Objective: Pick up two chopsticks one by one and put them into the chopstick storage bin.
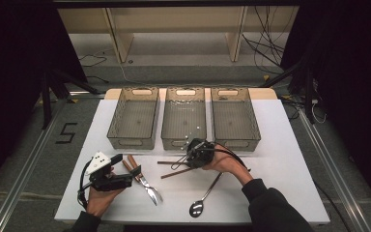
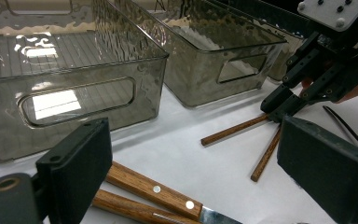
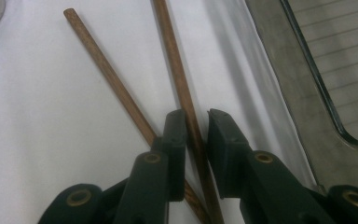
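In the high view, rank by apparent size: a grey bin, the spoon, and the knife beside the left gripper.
1. Left grey bin, clearly largest.
2. Spoon and knife: about equal in length, so unranked.

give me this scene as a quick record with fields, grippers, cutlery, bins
surface: white table
bins: three clear grey bins in a row at the far side, all empty
chopsticks: two wooden chopsticks crossed in front of the middle bin
right gripper: jaws narrowly apart astride one chopstick, not yet clamped
left gripper: open, above the wooden-handled utensils
spoon: metal, lying near the table's front edge
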Demonstrator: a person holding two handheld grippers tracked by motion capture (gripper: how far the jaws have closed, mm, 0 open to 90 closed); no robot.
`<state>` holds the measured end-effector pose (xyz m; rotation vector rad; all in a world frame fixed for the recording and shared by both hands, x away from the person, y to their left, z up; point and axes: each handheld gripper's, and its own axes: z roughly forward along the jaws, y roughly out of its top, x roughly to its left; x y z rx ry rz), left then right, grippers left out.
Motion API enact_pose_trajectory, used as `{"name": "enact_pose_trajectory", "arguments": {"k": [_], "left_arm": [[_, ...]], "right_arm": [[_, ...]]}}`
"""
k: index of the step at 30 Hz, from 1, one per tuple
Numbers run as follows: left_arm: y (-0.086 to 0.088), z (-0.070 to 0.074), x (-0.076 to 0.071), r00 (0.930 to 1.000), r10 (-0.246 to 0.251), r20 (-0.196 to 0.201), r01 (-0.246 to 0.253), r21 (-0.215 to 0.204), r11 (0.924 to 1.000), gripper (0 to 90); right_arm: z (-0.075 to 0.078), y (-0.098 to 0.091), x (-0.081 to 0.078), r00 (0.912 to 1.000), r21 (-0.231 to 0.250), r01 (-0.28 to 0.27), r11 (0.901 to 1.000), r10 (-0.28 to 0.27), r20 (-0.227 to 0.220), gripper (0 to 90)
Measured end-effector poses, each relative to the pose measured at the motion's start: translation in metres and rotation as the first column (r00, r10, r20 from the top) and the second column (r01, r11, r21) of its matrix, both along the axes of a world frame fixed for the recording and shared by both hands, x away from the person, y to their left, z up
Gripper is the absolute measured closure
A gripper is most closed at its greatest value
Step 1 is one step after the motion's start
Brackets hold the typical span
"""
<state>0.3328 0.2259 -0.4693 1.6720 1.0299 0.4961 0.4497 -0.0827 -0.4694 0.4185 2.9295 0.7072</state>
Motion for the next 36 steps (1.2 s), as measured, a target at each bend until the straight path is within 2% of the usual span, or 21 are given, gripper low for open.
{"name": "enact_pose_trajectory", "arguments": {"k": [2,5,8,9,12,13,16,18,20,23,29,30,31,32,34,36], "left_arm": [[0.000,0.000,0.000,1.0000,0.001,-0.002,-0.001,-0.001,1.0000,9.7],[0.000,0.000,0.000,1.0000,0.001,0.000,-0.001,0.000,1.0000,9.8],[0.000,0.000,0.000,1.0000,0.002,0.001,-0.002,-0.003,1.0000,9.8],[0.000,0.000,0.000,1.0000,0.003,0.001,-0.003,-0.004,1.0000,9.8],[0.000,0.000,0.000,1.0000,0.004,0.000,-0.004,-0.006,1.0000,9.8],[0.000,0.000,0.000,1.0000,0.003,0.000,-0.003,-0.006,1.0000,9.8],[0.000,0.000,0.000,1.0000,0.004,-0.001,-0.004,-0.006,1.0000,9.8],[0.000,0.000,0.000,1.0000,0.004,-0.001,-0.004,-0.005,1.0000,9.8],[0.000,0.000,0.000,1.0000,0.004,-0.001,-0.004,-0.005,1.0000,9.8],[0.000,0.000,0.000,1.0000,0.006,0.001,-0.006,-0.006,1.0000,9.8],[0.000,0.000,0.000,1.0000,0.006,0.002,-0.006,-0.003,1.0000,9.8],[0.001,0.000,0.000,1.0000,0.006,0.002,-0.006,-0.002,1.0000,9.8],[0.001,0.000,0.000,1.0000,0.006,0.002,-0.006,-0.002,1.0000,9.8],[0.001,0.000,0.000,1.0000,0.006,0.002,-0.006,-0.002,1.0000,9.8],[0.001,0.000,0.000,1.0000,0.006,0.003,-0.006,-0.001,1.0000,9.8],[0.001,0.000,0.000,1.0000,0.006,0.003,-0.006,0.000,1.0000,9.8]], "right_arm": [[0.000,0.000,-0.001,1.0000,-0.002,-0.002,1.0000,0.002,0.002,79.5],[0.000,0.002,-0.001,0.9985,-0.012,-0.046,0.9989,0.047,0.029,82.0],[0.000,0.003,-0.001,0.9977,-0.009,-0.053,0.9986,0.053,0.042,84.5],[0.001,0.003,-0.001,0.9972,-0.026,-0.062,0.9977,0.063,0.039,84.6],[0.001,0.002,0.000,0.9959,-0.018,-0.075,0.9970,0.076,0.050,85.0],[0.002,0.002,0.000,0.9949,0.002,-0.079,0.9969,0.079,0.063,85.0],[0.009,0.000,-0.002,0.9935,0.004,-0.088,0.9961,0.088,0.072,85.1],[0.014,0.001,-0.005,0.9908,0.017,-0.101,0.9947,0.099,0.092,85.2],[0.021,0.002,-0.007,0.9898,0.035,-0.111,0.9931,0.108,0.094,85.2],[0.029,0.005,-0.011,0.9900,0.049,-0.107,0.9931,0.102,0.098,85.2],[0.047,0.012,-0.012,0.9931,0.123,-0.067,0.9901,0.054,0.104,85.1],[0.047,0.012,-0.012,0.9931,0.123,-0.067,0.9901,0.054,0.104,85.1],[0.053,0.015,-0.010,0.9944,0.157,-0.043,0.9867,0.027,0.102,85.1],[0.053,0.015,-0.010,0.9944,0.157,-0.043,0.9867,0.027,0.102,85.1],[0.060,0.019,-0.005,0.9963,0.201,0.003,0.9797,-0.020,0.083,85.1],[0.061,0.020,-0.004,0.9961,0.214,0.016,0.9768,-0.034,0.081,85.1]]}}
